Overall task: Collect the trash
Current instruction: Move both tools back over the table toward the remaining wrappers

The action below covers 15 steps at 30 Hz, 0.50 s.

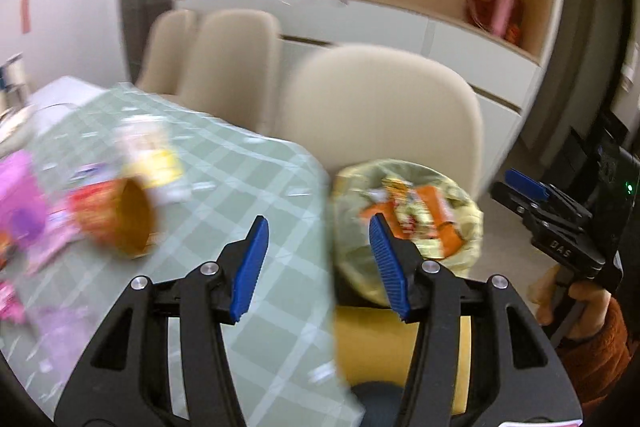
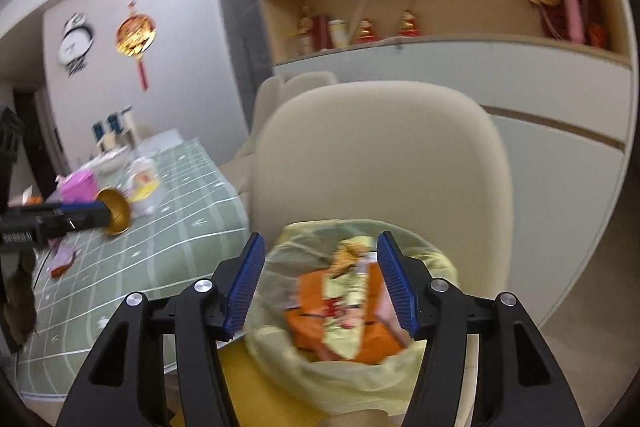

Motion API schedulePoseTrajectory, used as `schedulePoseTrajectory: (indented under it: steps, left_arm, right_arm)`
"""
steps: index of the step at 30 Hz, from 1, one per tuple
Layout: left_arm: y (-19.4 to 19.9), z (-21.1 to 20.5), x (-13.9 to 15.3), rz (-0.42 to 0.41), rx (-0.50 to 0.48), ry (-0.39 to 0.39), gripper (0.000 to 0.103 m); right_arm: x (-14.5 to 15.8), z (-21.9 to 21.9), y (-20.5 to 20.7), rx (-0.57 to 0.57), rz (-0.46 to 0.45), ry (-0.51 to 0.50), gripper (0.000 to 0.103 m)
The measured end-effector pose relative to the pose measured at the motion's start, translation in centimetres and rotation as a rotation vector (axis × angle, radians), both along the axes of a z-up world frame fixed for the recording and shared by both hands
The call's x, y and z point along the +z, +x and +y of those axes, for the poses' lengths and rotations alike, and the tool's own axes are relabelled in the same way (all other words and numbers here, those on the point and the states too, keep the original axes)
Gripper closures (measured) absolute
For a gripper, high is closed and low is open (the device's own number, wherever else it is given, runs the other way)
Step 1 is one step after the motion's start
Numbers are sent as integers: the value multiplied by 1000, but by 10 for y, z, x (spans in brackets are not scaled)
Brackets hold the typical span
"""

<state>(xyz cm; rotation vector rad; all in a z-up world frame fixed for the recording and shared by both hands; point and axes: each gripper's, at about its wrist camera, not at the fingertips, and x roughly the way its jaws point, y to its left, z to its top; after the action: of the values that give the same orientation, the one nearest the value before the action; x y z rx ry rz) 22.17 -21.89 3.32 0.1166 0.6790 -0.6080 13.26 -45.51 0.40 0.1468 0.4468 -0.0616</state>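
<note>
A yellow trash bag stands open beside the table corner, with orange and gold wrappers inside. My left gripper is open and empty, over the table edge just left of the bag. My right gripper is open above the bag's mouth, with nothing between its pads. On the green checked tablecloth lie a red cup with a gold inside, tipped on its side, a yellow and white wrapper, a pink box and small scraps.
A beige chair stands right behind the bag, with more chairs along the table's far side. A yellow surface lies under the bag. A hand in a rust sleeve holds the right gripper. Shelves and white cabinets fill the back wall.
</note>
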Motion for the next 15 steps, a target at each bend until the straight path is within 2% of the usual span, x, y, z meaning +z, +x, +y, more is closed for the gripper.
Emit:
schedulePoseTrajectory:
  steps: [4,9,12,15]
  left_arm:
    - [2,87,16,-43,147,-25,52]
    - [9,191,18,-83,344,-46,48]
    - [13,246,13,-106,474,-29,48]
    - [23,308,0,-29,642,-68,48]
  right_arm:
    - [9,42,6,89,24,-29,48]
    - [12,93,11,172,29,-97,48]
    - [14,117,14,194,21,-111,48]
    - [13,137,19,212,25,-110,48]
